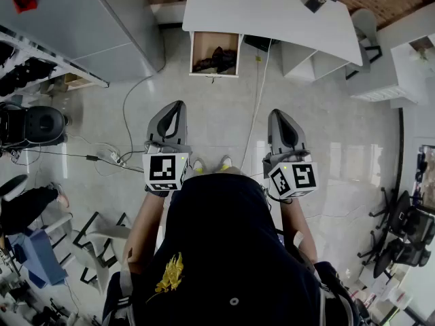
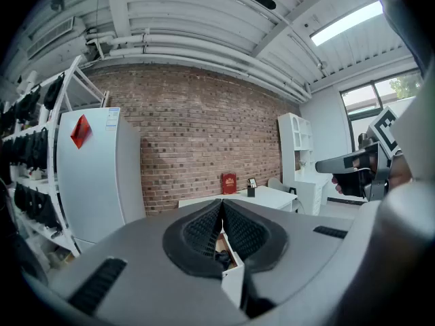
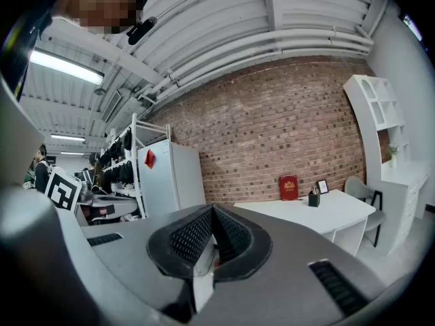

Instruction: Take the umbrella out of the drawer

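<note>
A person stands well back from the white desk (image 1: pixel 272 12), the left gripper (image 1: pixel 175 107) and right gripper (image 1: pixel 277 114) side by side, jaws pressed together on nothing. At the far side the drawer (image 1: pixel 197 49) is already open with the dark umbrella (image 1: pixel 217 60) lying inside it, so the approach, grasp and lift all remain.

White desk (image 1: pixel 272 12) against a brick wall (image 2: pixel 204 134). On it: a red book (image 3: pixel 288 187) standing upright, a dark pen pot (image 3: pixel 313 198), and a small picture frame (image 3: pixel 323 187) just beside the pot. Pale chair (image 3: pixel 357 190) at the desk's end. Tall white cabinet (image 2: pixel 95 175) bearing a red diamond sticker (image 2: pixel 79 130). Rack (image 2: pixel 30 155) of dark items beside the cabinet. White shelf unit (image 2: pixel 294 148) in the corner. Cables (image 1: pixel 132 94) trailing over the glossy floor (image 1: pixel 326 148).
</note>
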